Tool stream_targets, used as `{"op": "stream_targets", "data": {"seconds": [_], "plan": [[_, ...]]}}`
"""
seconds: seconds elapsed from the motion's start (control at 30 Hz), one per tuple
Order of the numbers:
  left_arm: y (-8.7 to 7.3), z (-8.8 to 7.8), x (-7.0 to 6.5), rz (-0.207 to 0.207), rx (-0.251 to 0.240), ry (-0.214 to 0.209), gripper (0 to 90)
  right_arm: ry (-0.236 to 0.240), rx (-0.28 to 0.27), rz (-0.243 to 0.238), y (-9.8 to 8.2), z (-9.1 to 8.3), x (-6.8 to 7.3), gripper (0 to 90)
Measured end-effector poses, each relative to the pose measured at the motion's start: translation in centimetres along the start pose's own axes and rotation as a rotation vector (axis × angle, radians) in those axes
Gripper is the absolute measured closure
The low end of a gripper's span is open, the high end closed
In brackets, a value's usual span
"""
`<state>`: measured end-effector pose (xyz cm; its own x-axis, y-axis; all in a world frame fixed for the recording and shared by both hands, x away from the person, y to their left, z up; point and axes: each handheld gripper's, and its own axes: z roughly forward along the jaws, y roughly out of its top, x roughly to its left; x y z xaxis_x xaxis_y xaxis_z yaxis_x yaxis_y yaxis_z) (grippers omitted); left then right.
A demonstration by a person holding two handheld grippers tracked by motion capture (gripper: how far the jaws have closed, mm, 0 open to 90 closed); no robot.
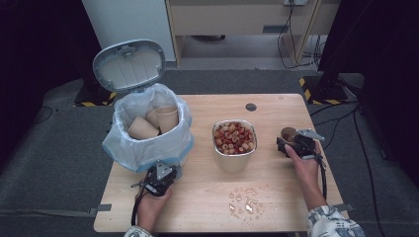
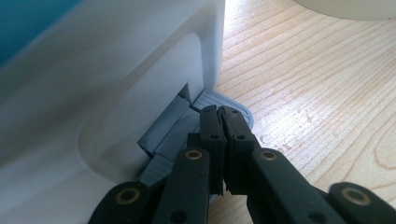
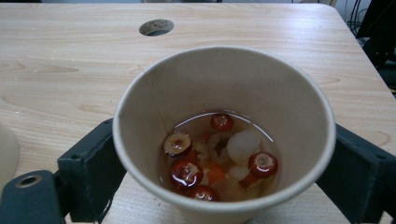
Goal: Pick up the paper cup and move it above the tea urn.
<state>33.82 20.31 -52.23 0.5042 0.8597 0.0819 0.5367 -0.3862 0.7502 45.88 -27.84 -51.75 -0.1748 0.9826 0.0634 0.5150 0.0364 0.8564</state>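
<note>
My closed left gripper presses the white bin's grey pedal, lid up; my right gripper straddles the soup-filled brown paper cup near the desk's right edge, grip unclear.

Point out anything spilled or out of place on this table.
There is a spill: small puddles and droplets of clear liquid lie on the bare wood of the table near its front edge, in front of the metal container of red and pale pieces. Nothing else looks askew or damaged.

The high view looks down on the wooden table; both gripper views sit close above its surface.
</note>
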Motion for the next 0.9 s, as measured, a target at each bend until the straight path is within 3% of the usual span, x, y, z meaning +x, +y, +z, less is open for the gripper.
{"op": "stream_targets", "data": {"seconds": [0.2, 0.57, 0.9], "plan": [[0.0, 0.0, 0.0, -0.002, -0.001, 0.0, 87.1, 0.008, -0.039, 0.0, 0.1, 0.08, 0.03, 16.7], [-0.01, 0.0, 0.04, -0.005, -0.001, -0.002, 87.1, 0.002, -0.035, -0.016, -0.11, 0.45, 0.05, 23.7], [-0.01, 0.0, 0.04, -0.005, -0.001, -0.003, 87.1, 0.027, -0.042, -0.031, -0.12, 0.39, -0.36, 28.5]]}}
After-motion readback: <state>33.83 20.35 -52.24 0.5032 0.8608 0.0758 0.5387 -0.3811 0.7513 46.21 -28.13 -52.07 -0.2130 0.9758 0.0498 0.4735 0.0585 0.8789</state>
